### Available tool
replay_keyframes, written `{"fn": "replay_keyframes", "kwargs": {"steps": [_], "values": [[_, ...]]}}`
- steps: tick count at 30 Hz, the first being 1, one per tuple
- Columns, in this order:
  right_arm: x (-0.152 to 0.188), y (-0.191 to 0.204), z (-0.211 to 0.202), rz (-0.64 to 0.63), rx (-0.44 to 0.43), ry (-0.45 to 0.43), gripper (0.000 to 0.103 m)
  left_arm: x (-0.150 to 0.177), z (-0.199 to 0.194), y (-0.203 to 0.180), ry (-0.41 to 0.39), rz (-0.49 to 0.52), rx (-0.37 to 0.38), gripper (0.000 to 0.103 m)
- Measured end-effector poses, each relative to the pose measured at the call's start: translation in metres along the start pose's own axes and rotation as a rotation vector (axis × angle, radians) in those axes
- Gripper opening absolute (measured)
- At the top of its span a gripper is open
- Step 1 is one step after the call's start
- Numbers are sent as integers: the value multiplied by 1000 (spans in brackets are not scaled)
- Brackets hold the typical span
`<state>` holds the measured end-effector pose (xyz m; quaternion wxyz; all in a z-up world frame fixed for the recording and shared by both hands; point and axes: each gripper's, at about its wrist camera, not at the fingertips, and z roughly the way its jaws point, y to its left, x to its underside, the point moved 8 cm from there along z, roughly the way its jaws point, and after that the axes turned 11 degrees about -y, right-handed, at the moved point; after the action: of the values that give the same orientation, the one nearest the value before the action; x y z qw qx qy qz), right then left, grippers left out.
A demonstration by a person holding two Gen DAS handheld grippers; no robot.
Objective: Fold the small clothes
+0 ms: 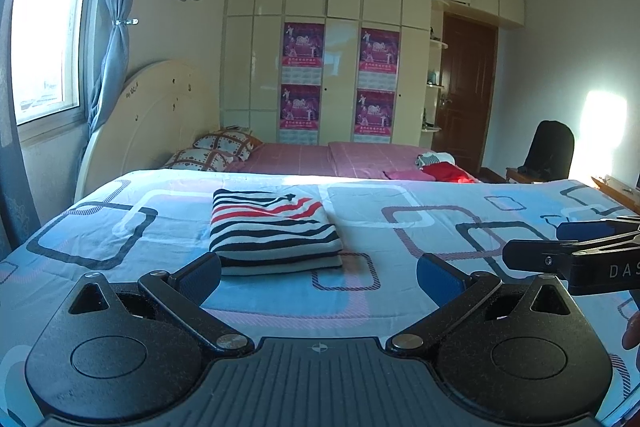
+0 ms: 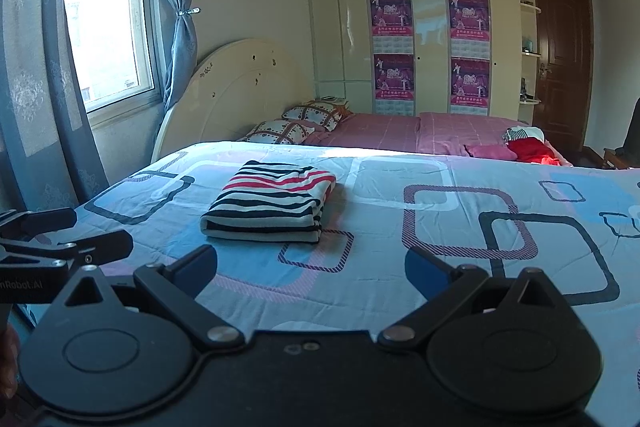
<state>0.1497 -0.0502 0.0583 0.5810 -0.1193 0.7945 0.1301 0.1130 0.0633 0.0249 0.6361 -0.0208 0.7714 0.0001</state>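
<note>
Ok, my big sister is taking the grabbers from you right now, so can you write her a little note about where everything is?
Left gripper: fingers wide open, holding nothing, hovering low over the patterned bedspread.
Right gripper: also open and free, beside the left one.
Striped top: already folded into a neat rectangle, lying on the bedspread just ahead of both grippers, touched by neither.
Left to do: a small pile of clothes, red, pink and striped, sits unfolded on the pink bed behind. Probably fetch those next.
</note>
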Motion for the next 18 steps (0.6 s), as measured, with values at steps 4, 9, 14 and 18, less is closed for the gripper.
{"fn": "replay_keyframes", "kwargs": {"steps": [4, 9, 14, 18], "values": [[0, 0, 0, 0, -2, 1, 100, 0, -1, -3, -4, 8, 4, 103], [1, 1, 2, -3, -4, 2, 100, 1, -1, -1, -2, 6, 5, 103], [1, 1, 3, -2, -4, 3, 100, 1, -1, 1, -1, 7, 4, 103], [1, 1, 3, -1, -4, 3, 100, 1, 0, 1, -11, 19, -6, 103]]}}
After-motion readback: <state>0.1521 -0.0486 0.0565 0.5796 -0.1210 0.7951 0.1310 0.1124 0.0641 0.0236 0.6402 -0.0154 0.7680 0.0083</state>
